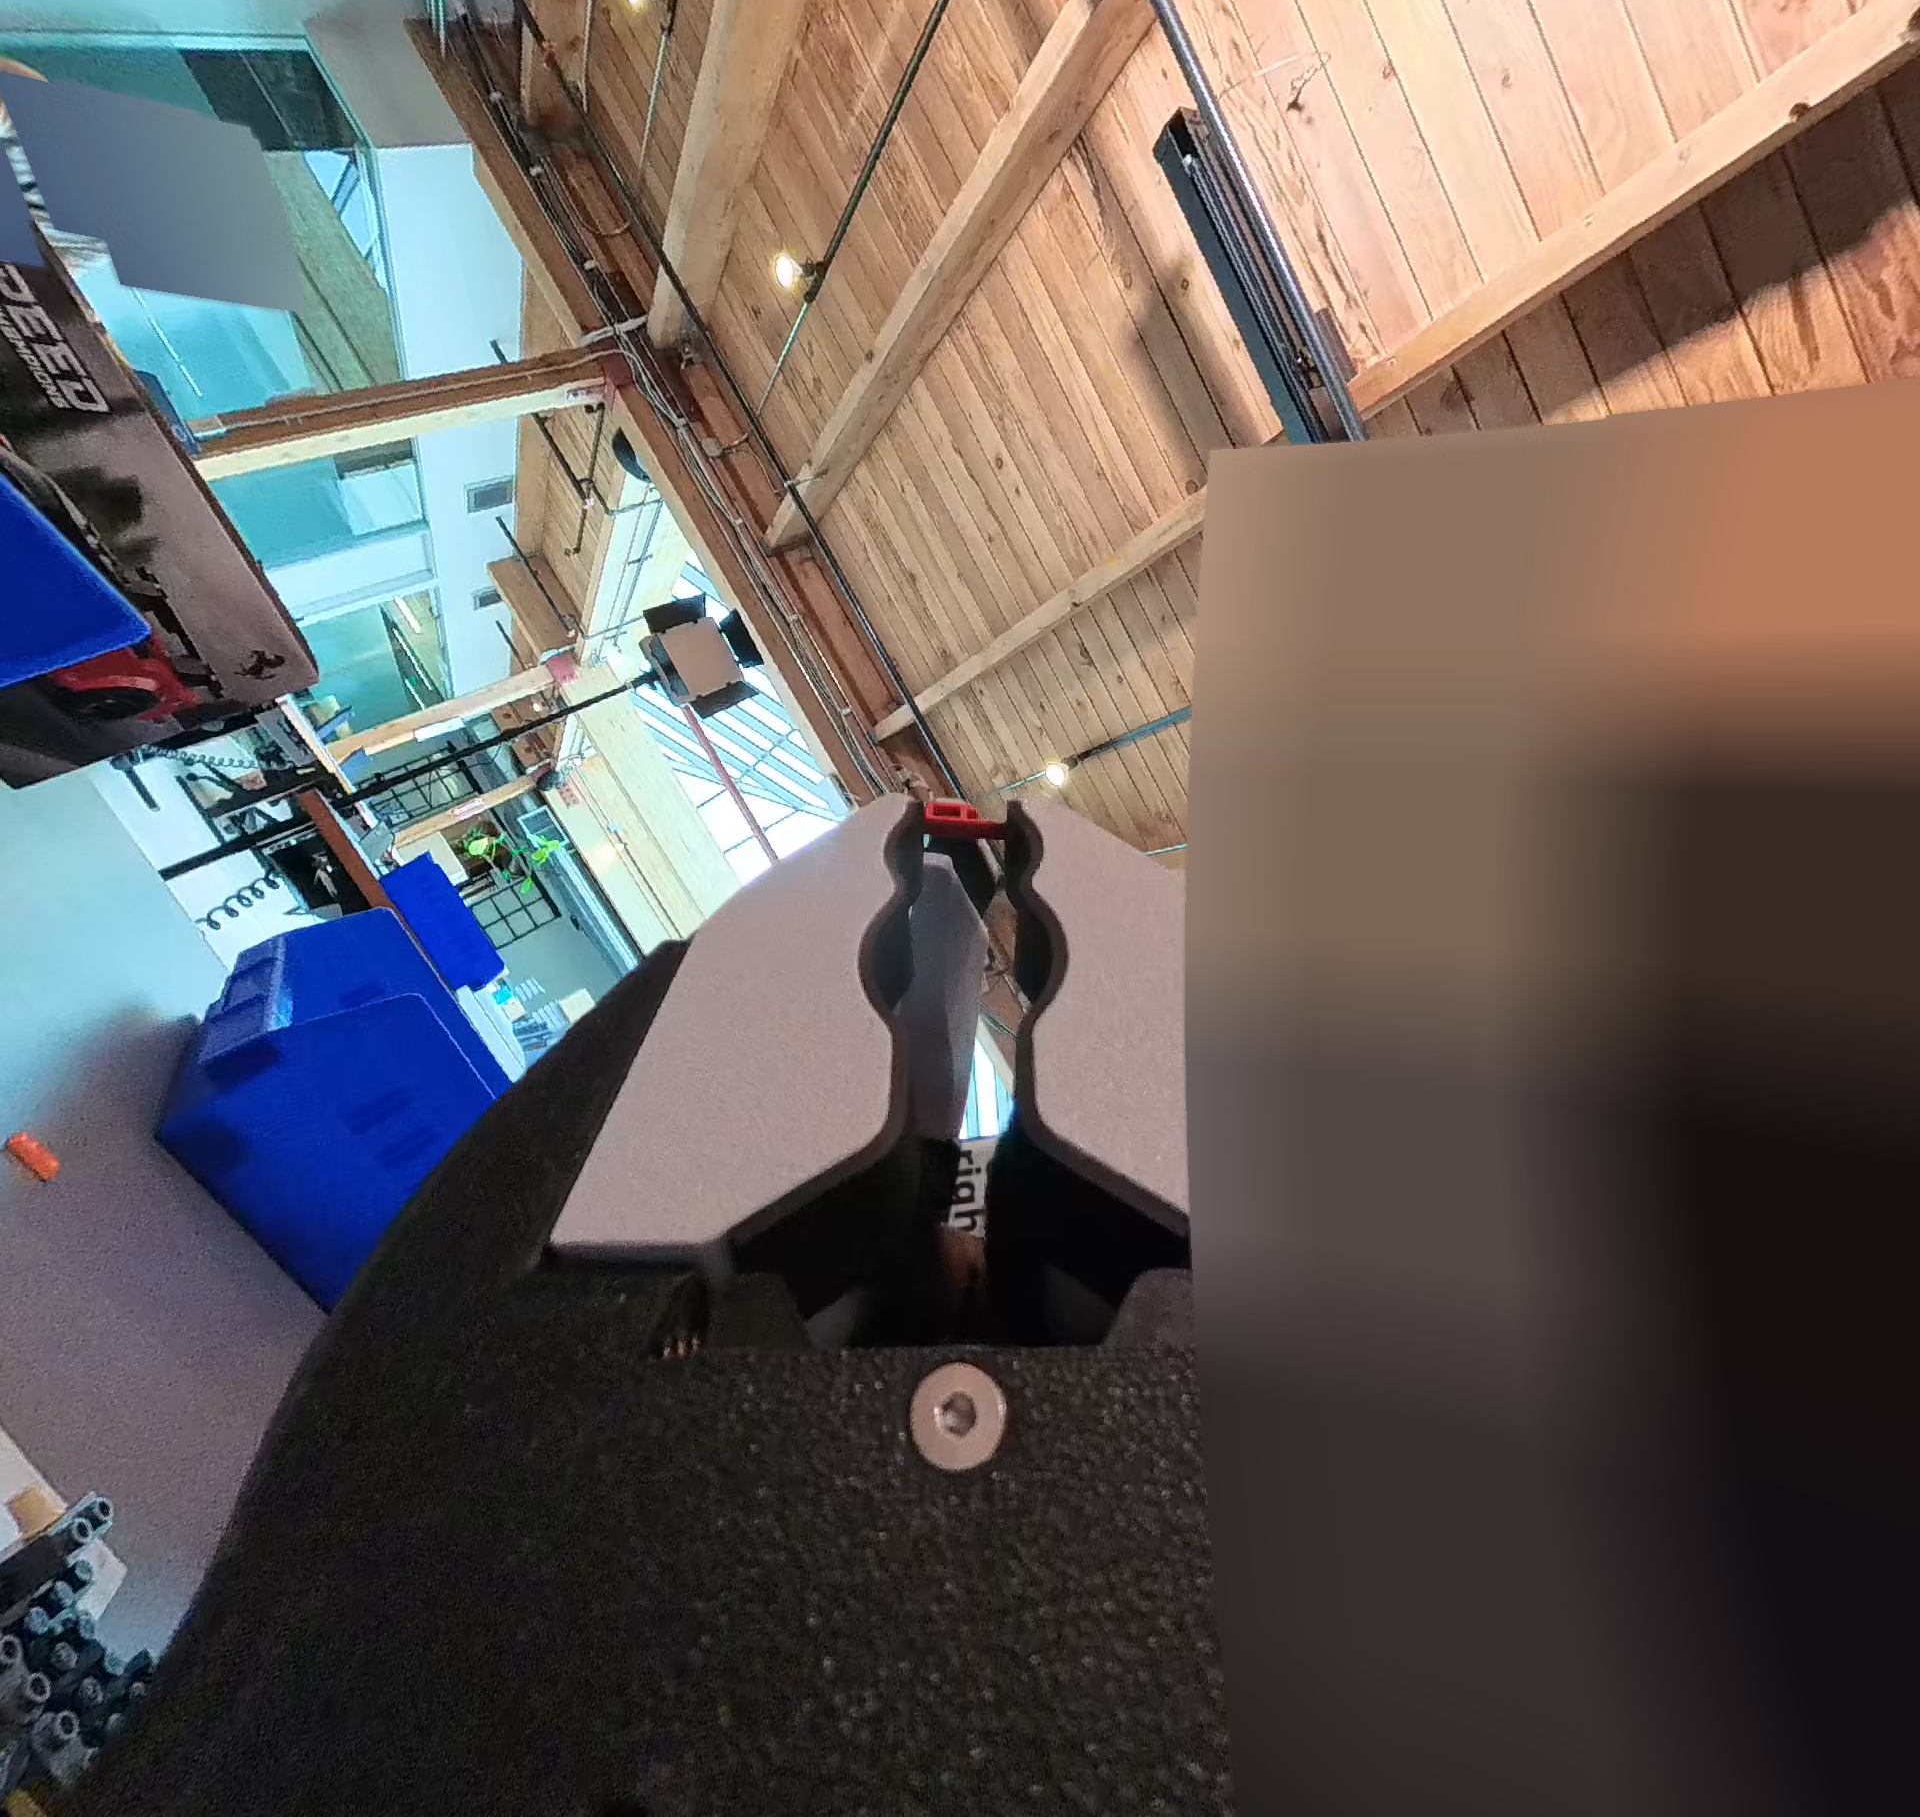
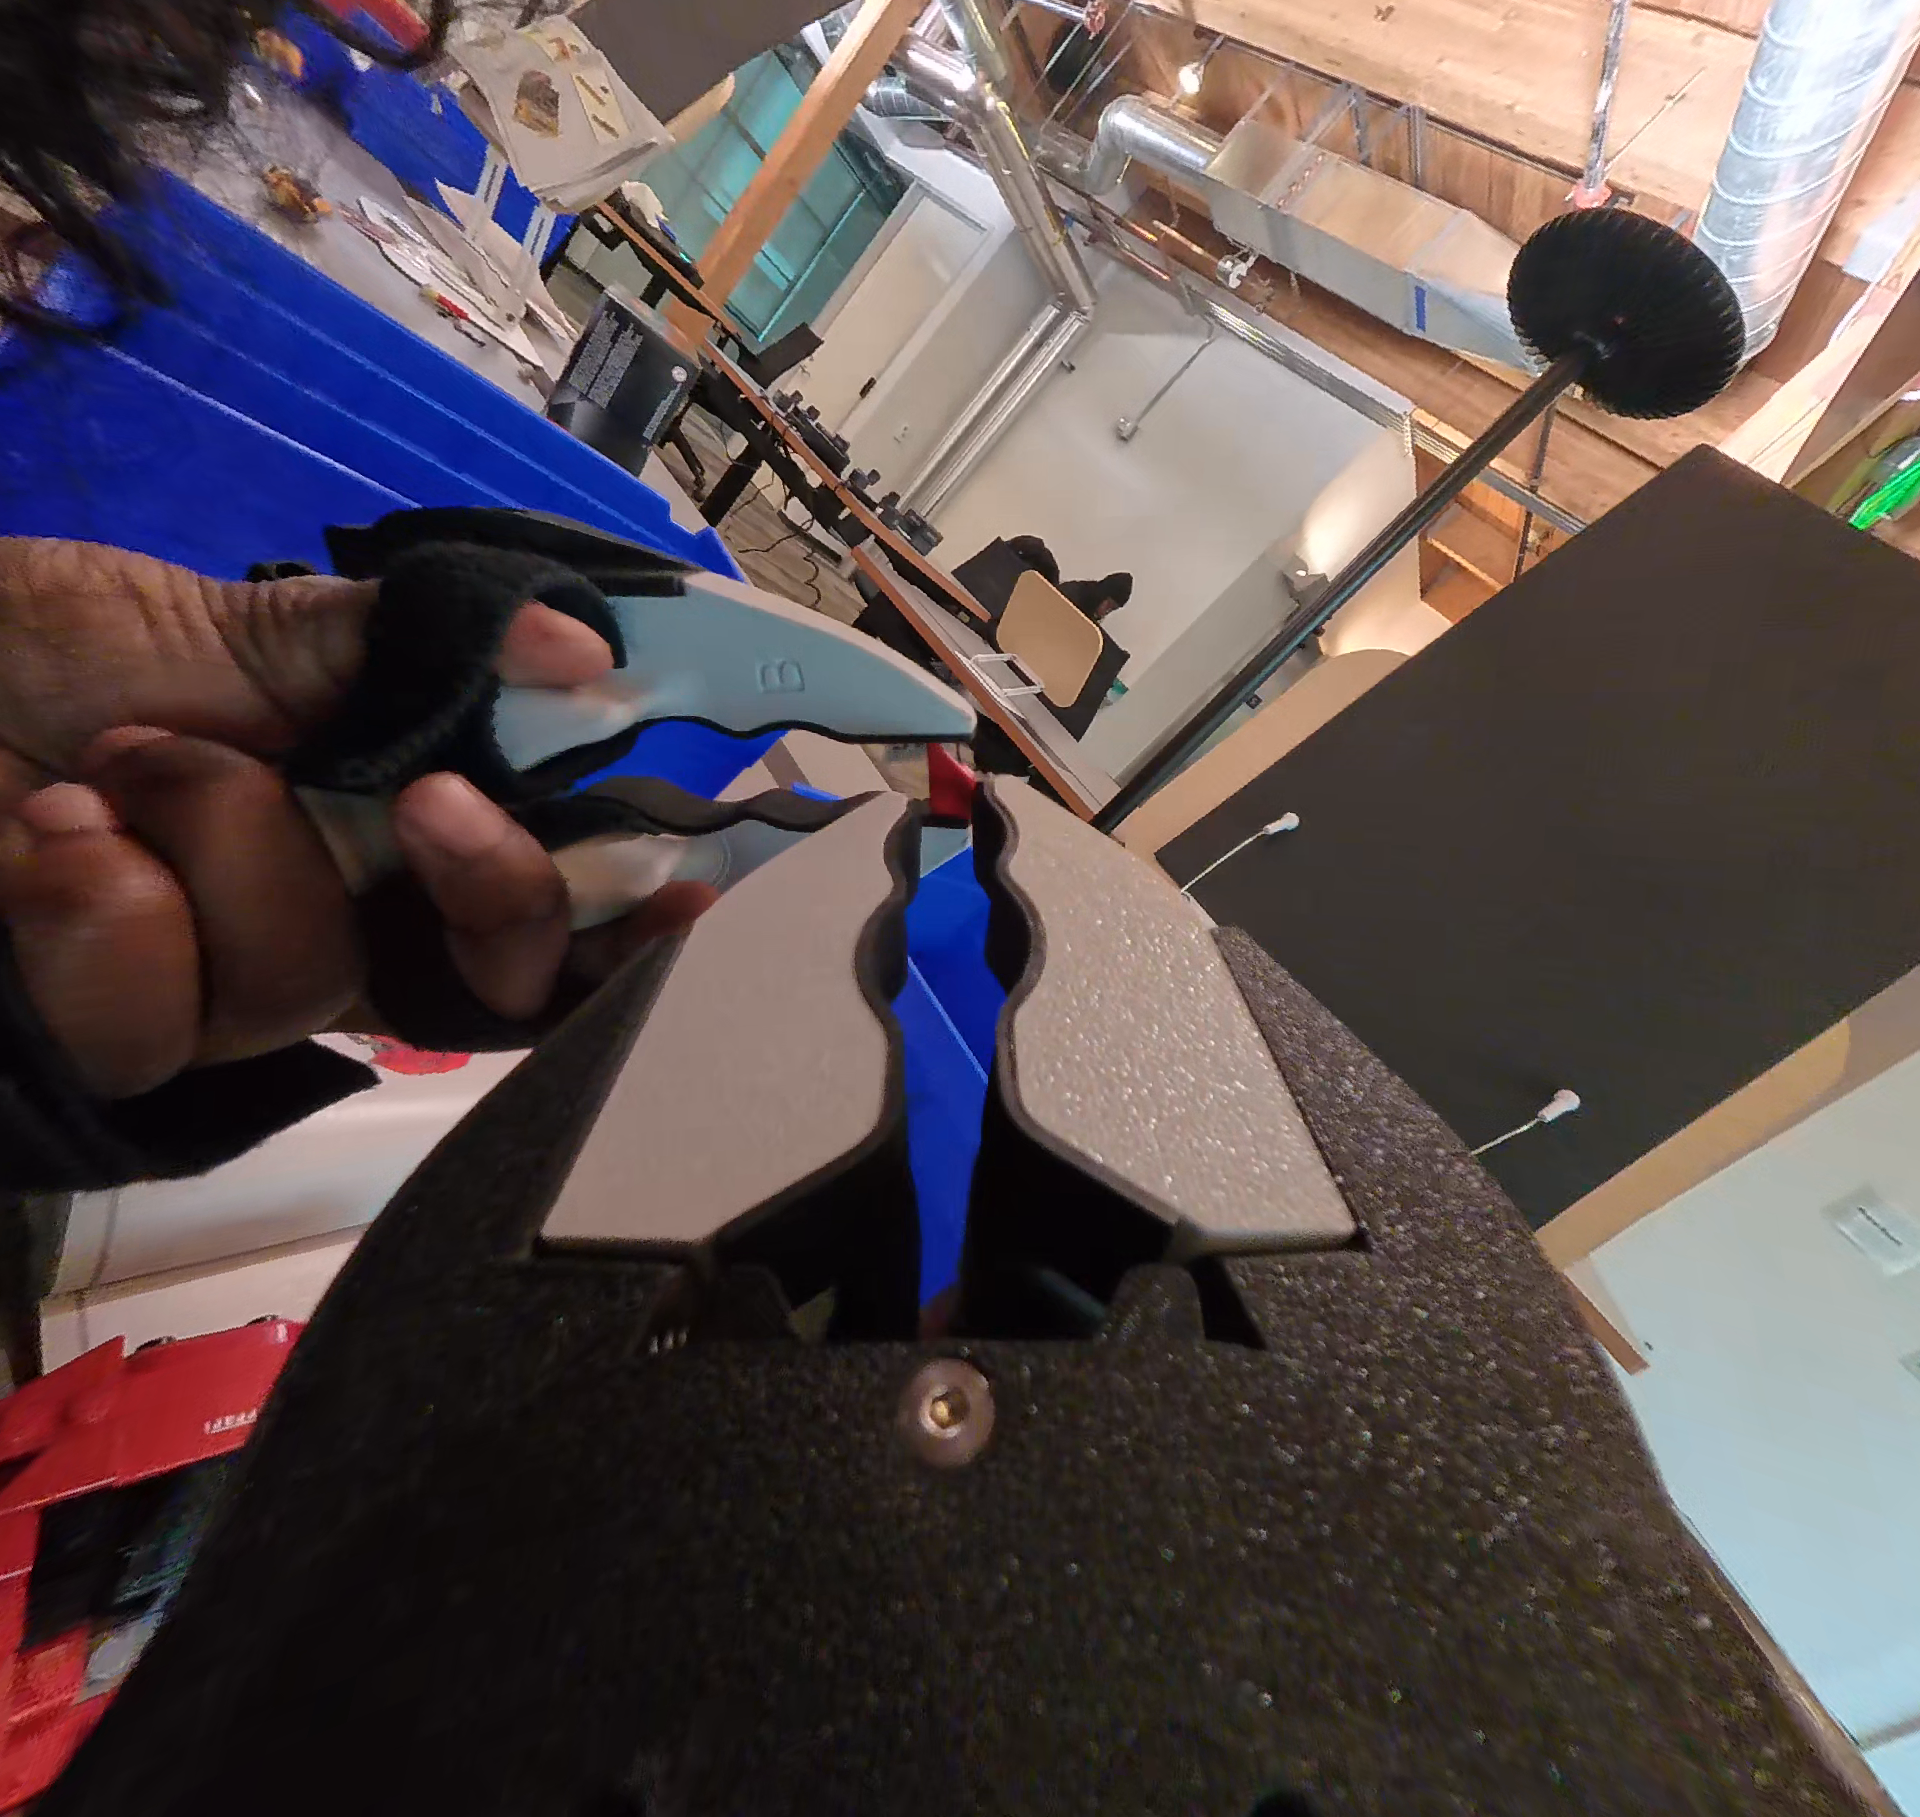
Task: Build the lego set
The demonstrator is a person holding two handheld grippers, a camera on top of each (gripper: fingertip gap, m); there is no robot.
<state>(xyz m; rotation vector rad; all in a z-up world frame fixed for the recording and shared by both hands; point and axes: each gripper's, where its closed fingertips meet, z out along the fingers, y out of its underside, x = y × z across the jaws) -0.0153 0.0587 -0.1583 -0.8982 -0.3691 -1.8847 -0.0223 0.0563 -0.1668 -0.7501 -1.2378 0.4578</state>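
Both grippers are raised off the table and tilted up toward the wooden ceiling. My left gripper [image 1: 964, 813] is shut on a small red lego piece [image 1: 958, 817] pinched at its fingertips. In the right wrist view it [image 2: 920, 765] comes in from the left, held by a hand [image 2: 156, 780]. My right gripper [image 2: 948, 799] meets it tip to tip, with narrow jaws closed around the same red piece [image 2: 951, 780]. One grey finger [image 1: 945, 988] of the right gripper shows between the left jaws, just below the piece.
A blue bin [image 1: 312, 1092] stands on the grey table [image 1: 94, 1279], with a small orange piece [image 1: 31, 1154] and dark studded lego parts [image 1: 52, 1611] nearby. The set's box [image 1: 156, 541] is at left. Red lego bodywork [image 2: 135, 1404] and blue bins [image 2: 260, 396] lie below the right gripper. Both grippers' tips are close together, under 4 cm apart.
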